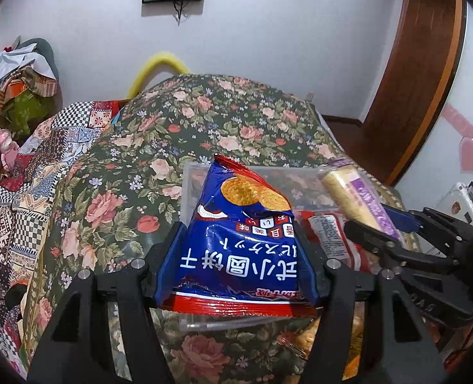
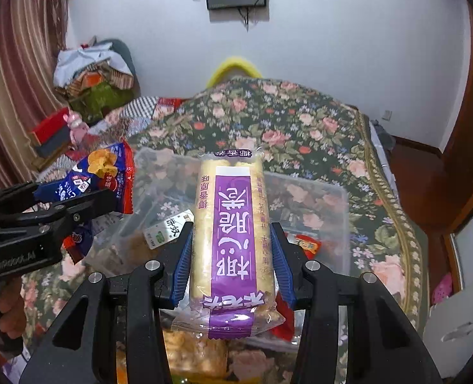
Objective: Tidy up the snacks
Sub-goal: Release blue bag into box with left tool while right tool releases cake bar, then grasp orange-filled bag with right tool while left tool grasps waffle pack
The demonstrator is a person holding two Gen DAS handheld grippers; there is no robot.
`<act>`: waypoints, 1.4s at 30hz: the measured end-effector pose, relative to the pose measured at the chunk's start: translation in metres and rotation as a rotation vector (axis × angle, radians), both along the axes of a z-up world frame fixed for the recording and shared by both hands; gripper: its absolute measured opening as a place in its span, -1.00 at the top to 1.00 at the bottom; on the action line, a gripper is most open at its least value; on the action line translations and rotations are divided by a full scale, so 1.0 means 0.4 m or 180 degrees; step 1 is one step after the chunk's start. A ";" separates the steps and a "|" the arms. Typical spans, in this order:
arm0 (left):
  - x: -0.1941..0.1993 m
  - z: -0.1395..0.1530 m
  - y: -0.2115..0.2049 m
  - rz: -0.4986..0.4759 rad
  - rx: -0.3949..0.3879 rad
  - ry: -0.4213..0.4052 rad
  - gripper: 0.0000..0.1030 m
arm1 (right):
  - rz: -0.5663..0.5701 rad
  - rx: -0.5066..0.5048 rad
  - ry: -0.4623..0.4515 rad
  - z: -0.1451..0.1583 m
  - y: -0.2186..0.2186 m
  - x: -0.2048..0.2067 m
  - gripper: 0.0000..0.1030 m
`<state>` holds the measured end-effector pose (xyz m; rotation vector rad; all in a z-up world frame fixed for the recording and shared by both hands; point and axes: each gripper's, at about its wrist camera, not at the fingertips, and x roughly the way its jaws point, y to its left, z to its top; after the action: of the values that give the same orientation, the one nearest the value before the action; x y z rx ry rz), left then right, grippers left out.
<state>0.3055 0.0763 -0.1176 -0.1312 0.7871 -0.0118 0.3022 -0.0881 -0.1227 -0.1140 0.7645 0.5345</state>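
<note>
Left wrist view shows your left gripper (image 1: pixel 236 249) clamped on the blue biscuit bag (image 1: pixel 236 233), its blue pads pressed into both sides of the pack, which hangs over the near edge of the clear plastic bin (image 1: pixel 191 172). Your right gripper (image 2: pixel 233 262) is closed on the purple wafer pack (image 2: pixel 233 224), held lengthwise above the middle of the same bin, so both snacks are in the air and neither has been set down.

Take the bin as your landmark. It sits on the floral bedspread (image 1: pixel 172 121), and inside it you can already see a few packets: a red wrapper (image 2: pixel 306 243) toward its right side, a small white-and-green packet (image 2: pixel 169 227) toward its left, and pale snack bags (image 2: pixel 191 352) at its near end. From that, some sorting looks done.

What is left, as far as you can judge: lower both packs into the bin and release them. Whether more loose snacks wait outside the bin you cannot tell; none is plainly visible on the bedspread around it.
</note>
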 end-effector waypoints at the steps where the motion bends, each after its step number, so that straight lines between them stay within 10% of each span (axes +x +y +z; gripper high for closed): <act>1: 0.007 -0.007 -0.001 -0.0010 0.0000 0.0027 -0.21 | 0.0019 -0.0029 0.0049 -0.009 0.009 0.008 0.18; 12: 0.030 -0.049 -0.023 -0.0115 0.0072 0.0245 -0.23 | 0.0149 -0.0228 0.0424 -0.069 0.050 0.023 0.17; 30: -0.171 0.079 -0.034 -0.0231 0.0084 -0.0025 -0.31 | 0.0167 -0.0272 -0.0230 0.068 -0.051 -0.152 -0.36; 42: -0.329 0.003 -0.055 -0.0301 -0.0007 0.0238 -0.34 | 0.0105 -0.0154 -0.0094 0.031 -0.136 -0.279 -0.49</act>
<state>0.1740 0.0542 -0.1163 -0.0969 0.8676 -0.0977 0.1907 -0.1425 -0.1101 -0.1793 0.7478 0.5445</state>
